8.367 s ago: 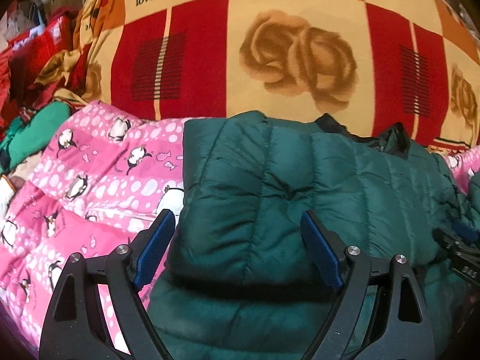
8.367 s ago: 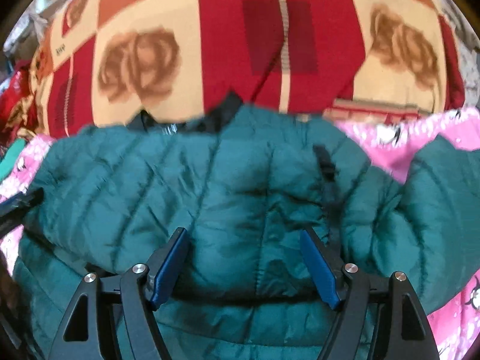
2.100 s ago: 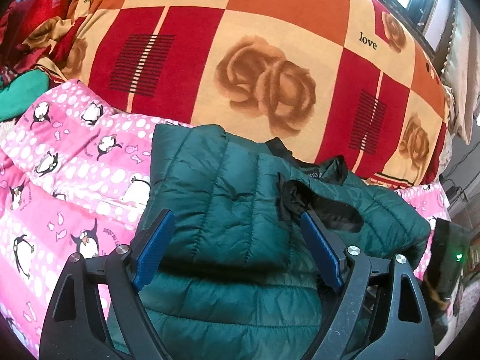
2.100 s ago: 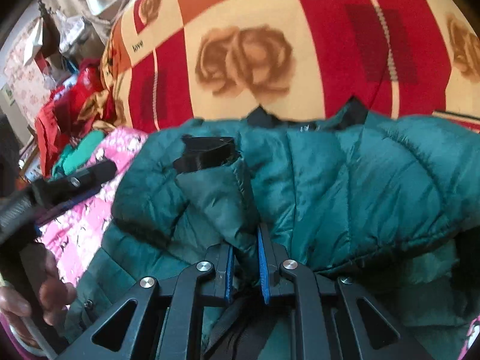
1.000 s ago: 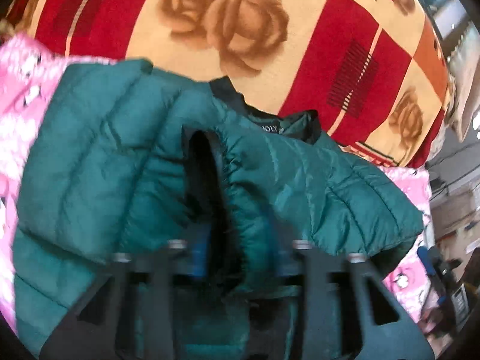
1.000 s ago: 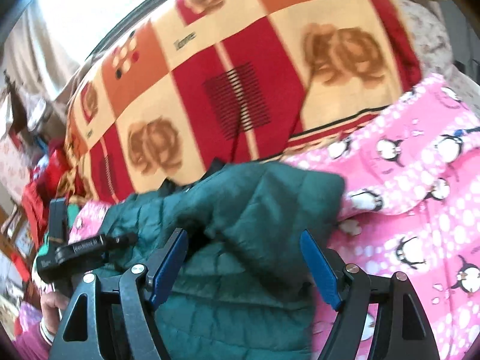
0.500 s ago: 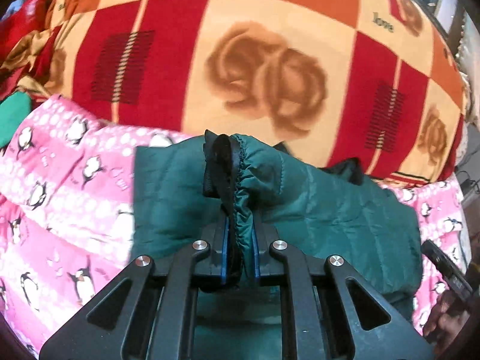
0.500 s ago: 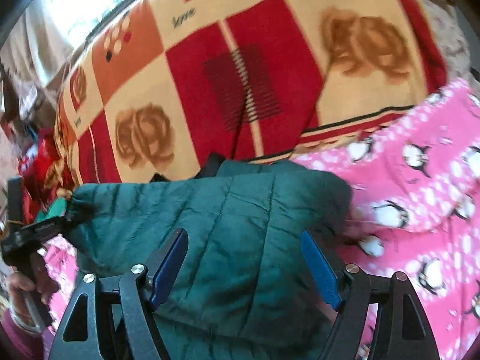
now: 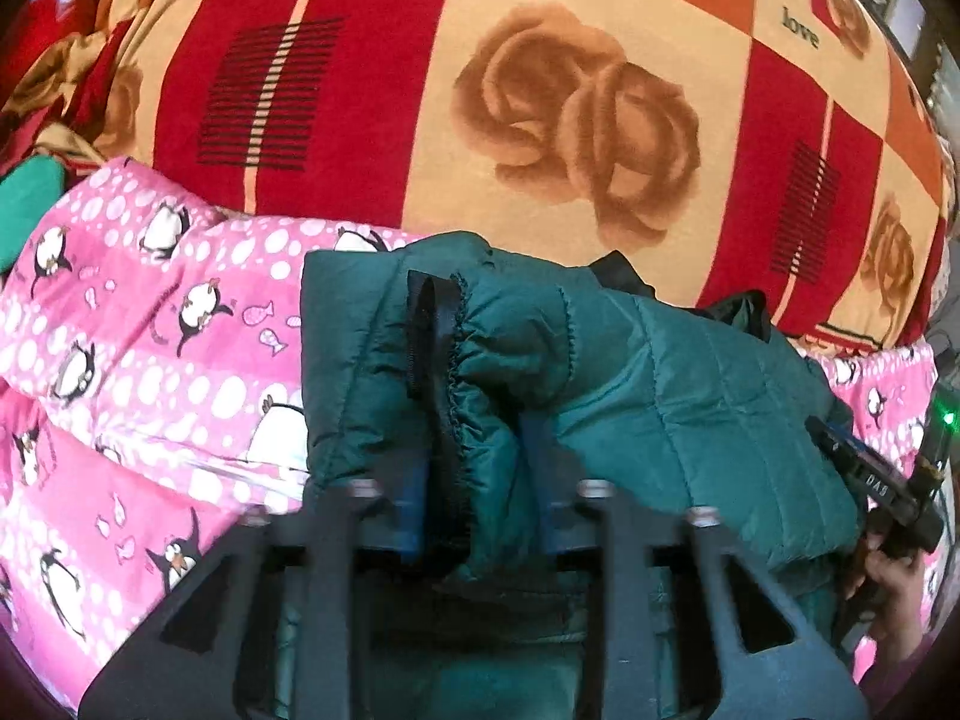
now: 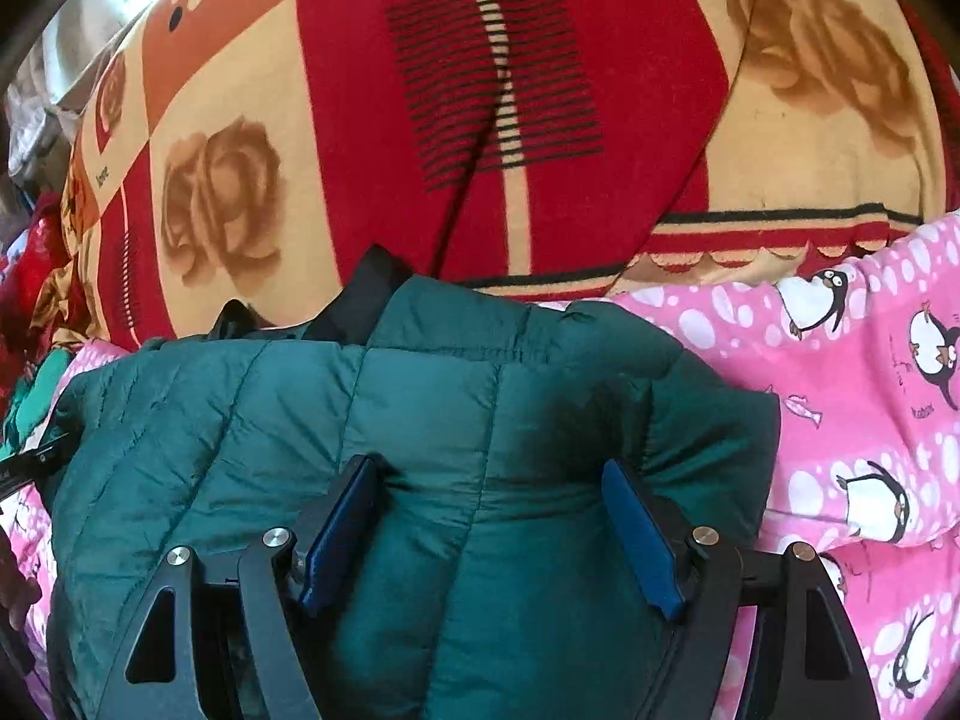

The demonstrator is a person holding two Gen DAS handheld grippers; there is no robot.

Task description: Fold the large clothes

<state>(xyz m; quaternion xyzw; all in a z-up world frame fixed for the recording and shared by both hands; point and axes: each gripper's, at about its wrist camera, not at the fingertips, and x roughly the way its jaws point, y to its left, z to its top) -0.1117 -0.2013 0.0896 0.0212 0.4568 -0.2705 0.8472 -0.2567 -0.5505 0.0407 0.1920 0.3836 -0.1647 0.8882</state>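
A dark green quilted puffer jacket point(image 9: 690, 396) lies folded on a pink penguin-print blanket point(image 9: 150, 372). My left gripper point(image 9: 474, 480) has its blurred jaws partly apart around the jacket's sleeve cuff point(image 9: 444, 348), which has a black trim. The jaws are wider than half a second ago and the cuff sits loose between them. My right gripper point(image 10: 489, 516) is open, its blue pads point(image 10: 342, 534) resting on the jacket point(image 10: 420, 450) near its right edge. The right gripper's body also shows at the right edge of the left wrist view point(image 9: 870, 480).
A red, orange and cream rose-patterned blanket point(image 9: 540, 90) rises behind the jacket. Red and green clothes point(image 10: 36, 312) are piled at the far left. The pink blanket point(image 10: 840, 390) spreads to the right of the jacket.
My left gripper carried the sleeve cuff leftward across the jacket and its jaws have begun to part. My right gripper, open, has come down onto the jacket's right side.
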